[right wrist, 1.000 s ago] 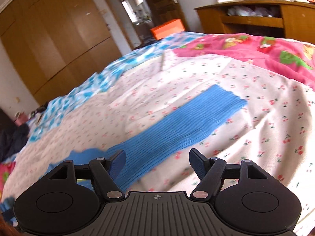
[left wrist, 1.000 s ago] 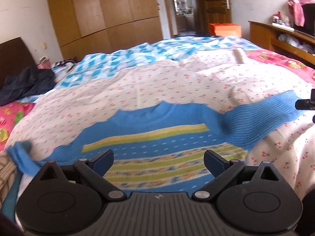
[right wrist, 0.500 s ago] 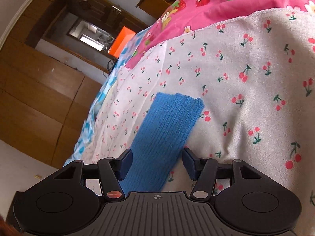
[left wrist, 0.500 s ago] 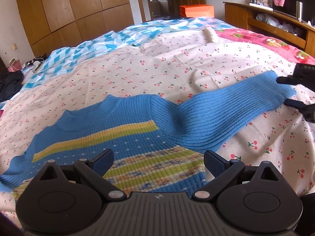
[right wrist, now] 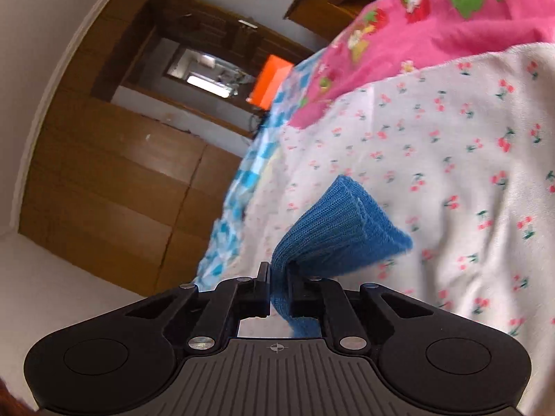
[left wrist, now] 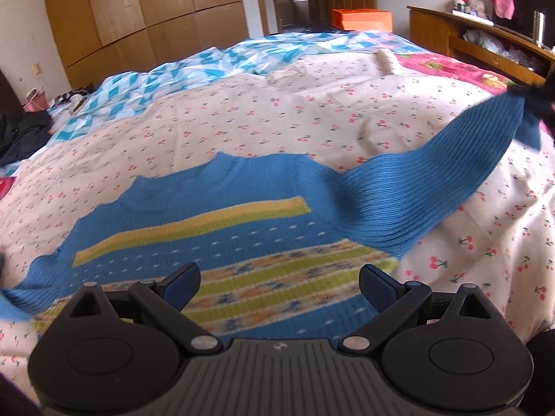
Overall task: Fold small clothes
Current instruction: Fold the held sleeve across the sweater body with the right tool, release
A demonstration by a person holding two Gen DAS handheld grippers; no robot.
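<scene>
A small blue knit sweater (left wrist: 215, 208) with yellow and green stripes lies flat on the cherry-print bedspread (left wrist: 242, 124). My left gripper (left wrist: 279, 282) is open and empty, hovering over the sweater's lower hem. The sweater's right sleeve (left wrist: 451, 173) is lifted off the bed toward the right. My right gripper (right wrist: 279, 277) is shut on the sleeve cuff (right wrist: 343, 228), which bunches out between its fingers; it also shows at the right edge of the left wrist view (left wrist: 536, 98).
A blue-and-white check quilt (left wrist: 215, 66) and a pink printed blanket (right wrist: 433, 31) lie at the far side of the bed. A wooden wardrobe (left wrist: 145, 17), a shelf unit (left wrist: 478, 38) and an orange box (left wrist: 360, 19) stand beyond. Dark clothes (left wrist: 17, 131) lie far left.
My right gripper has closed on the sleeve cuff and lifted it off the bed. My left gripper stays open over the hem.
</scene>
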